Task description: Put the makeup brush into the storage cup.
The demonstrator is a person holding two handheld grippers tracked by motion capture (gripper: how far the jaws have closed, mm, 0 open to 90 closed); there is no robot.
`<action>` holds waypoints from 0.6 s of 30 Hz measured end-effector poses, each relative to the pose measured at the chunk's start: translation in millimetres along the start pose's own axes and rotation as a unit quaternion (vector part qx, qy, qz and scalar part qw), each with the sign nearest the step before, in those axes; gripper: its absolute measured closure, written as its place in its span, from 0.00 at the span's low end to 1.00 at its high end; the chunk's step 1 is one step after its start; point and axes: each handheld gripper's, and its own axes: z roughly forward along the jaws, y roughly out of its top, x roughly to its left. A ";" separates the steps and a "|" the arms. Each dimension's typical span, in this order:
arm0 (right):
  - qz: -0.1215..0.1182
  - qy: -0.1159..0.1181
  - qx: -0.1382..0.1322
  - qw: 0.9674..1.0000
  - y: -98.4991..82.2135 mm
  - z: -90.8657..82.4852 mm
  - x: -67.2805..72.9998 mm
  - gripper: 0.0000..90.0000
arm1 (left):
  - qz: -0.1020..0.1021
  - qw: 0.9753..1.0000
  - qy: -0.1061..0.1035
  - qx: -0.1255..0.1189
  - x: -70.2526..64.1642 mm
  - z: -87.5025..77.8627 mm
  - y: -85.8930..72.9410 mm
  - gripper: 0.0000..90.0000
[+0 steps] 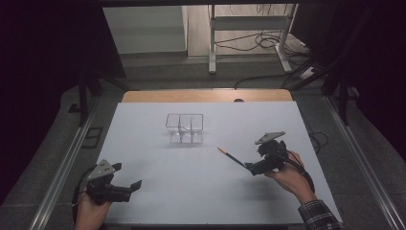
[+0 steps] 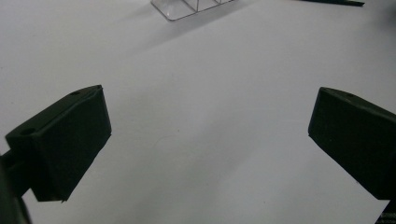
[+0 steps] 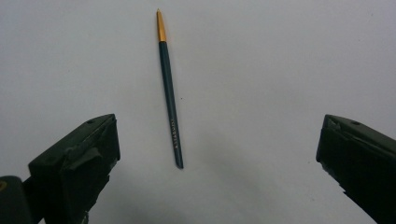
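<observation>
A dark green pencil (image 1: pixel 231 156) with an orange end lies on the white table (image 1: pixel 158 163), right of the middle. In the right gripper view the pencil (image 3: pixel 170 95) lies on the table just ahead of the wide-apart jaws, orange end pointing away. My right gripper (image 1: pixel 253 167) is open just behind the pencil's dark end, touching nothing (image 3: pixel 217 126). A clear plastic box (image 1: pixel 185 128) with dividers stands mid-table, and its corner (image 2: pixel 187 7) shows far ahead in the left gripper view. My left gripper (image 1: pixel 131 188) is open and holds nothing (image 2: pixel 209 100) near the front left.
A wooden strip (image 1: pixel 206 96) edges the table's far side. Beyond it stand a metal frame (image 1: pixel 249 24) and cables on the floor (image 1: pixel 268 43). Metal rails (image 1: pixel 62 167) run along both sides of the table.
</observation>
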 end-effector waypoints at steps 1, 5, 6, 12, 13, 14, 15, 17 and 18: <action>0.000 -0.001 0.001 1.000 1.0 0.8 -0.1 0.00 | 0.000 1.000 0.000 0.000 0.1 0.0 0.0 0.00; 0.001 0.003 0.001 1.000 5.6 2.6 -1.0 0.00 | 0.001 1.000 0.000 0.000 0.0 0.0 0.1 0.00; 0.001 0.006 0.003 1.000 6.9 3.0 -1.3 0.00 | 0.001 1.000 0.000 0.000 0.0 0.0 0.2 0.00; -0.001 0.006 0.010 1.000 13.6 5.8 -1.4 0.03 | 0.001 1.000 -0.001 0.000 -0.1 0.1 0.3 0.00; -0.001 0.007 0.010 1.000 14.6 6.2 -1.5 0.04 | 0.001 1.000 -0.001 -0.001 -0.1 0.2 0.3 0.00; -0.003 0.005 0.011 1.000 15.8 6.6 -1.6 0.04 | 0.002 1.000 -0.001 0.000 -0.1 0.2 0.3 0.00; -0.002 0.007 0.011 1.000 17.3 7.2 -1.5 0.05 | 0.002 1.000 -0.001 0.000 -0.3 0.2 0.3 0.00; -0.002 0.008 0.011 1.000 19.7 8.2 -1.3 0.05 | 0.002 1.000 -0.002 0.000 -0.3 0.4 0.4 0.00; -0.006 0.009 0.012 1.000 21.1 8.7 -1.3 0.06 | 0.002 1.000 -0.002 0.000 -0.4 0.4 0.5 0.00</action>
